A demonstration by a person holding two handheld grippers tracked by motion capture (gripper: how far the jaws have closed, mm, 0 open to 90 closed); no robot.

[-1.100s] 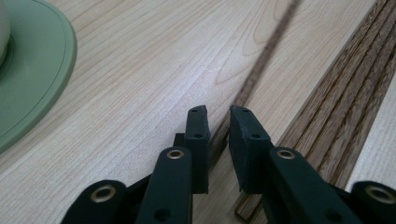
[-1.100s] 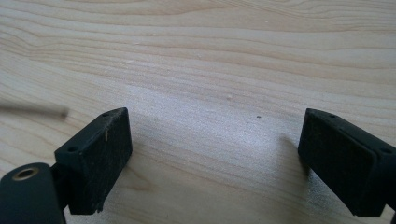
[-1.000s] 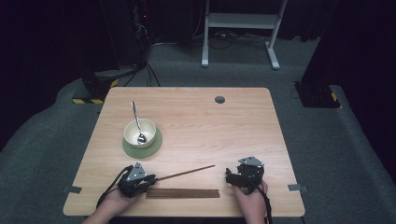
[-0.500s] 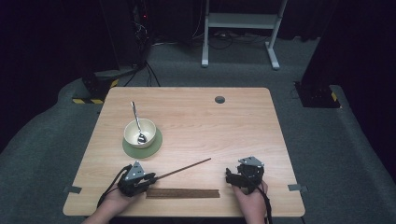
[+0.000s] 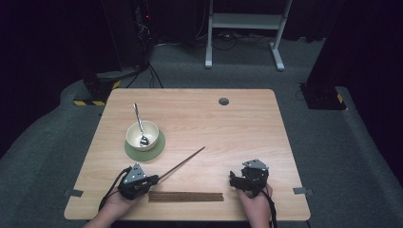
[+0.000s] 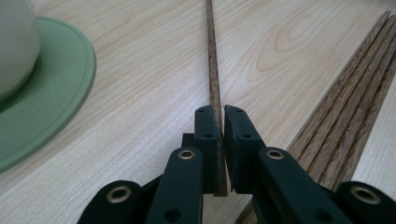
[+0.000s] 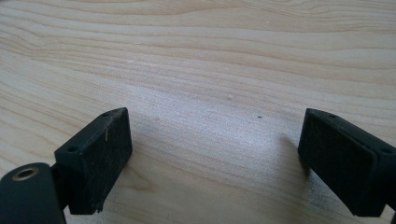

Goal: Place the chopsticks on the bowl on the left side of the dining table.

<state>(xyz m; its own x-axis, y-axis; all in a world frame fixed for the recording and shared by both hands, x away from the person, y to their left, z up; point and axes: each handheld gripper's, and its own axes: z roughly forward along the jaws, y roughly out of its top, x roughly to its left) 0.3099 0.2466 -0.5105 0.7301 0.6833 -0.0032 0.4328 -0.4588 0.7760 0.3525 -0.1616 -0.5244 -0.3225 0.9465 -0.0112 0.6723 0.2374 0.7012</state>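
The left tool is closed on one chopstick. In the left gripper view its two black jaws press on the near end of this chopstick from both sides, and they have just been closing on it. From the tool the chopstick runs away from the near edge of the table, slanting toward the right edge, and its far tip is about at the middle of the table. In the left gripper view the stick looks a little above the wood, but I cannot tell if the far tip touches it.

The left tool is near the near left corner of the table, in the person's left hand. Just beside it, along the near edge, lies a row of other chopsticks, side by side and parallel to that edge. In the left gripper view this row is at the right of the jaws and apart from the held stick.

Behind the left tool, toward the left edge, a pale bowl stands on a green saucer, with a metal spoon leaning inside the bowl.

The right tool is near the near edge, to the right of the row. Its jaws stand wide apart over bare wood, and nothing is between them.
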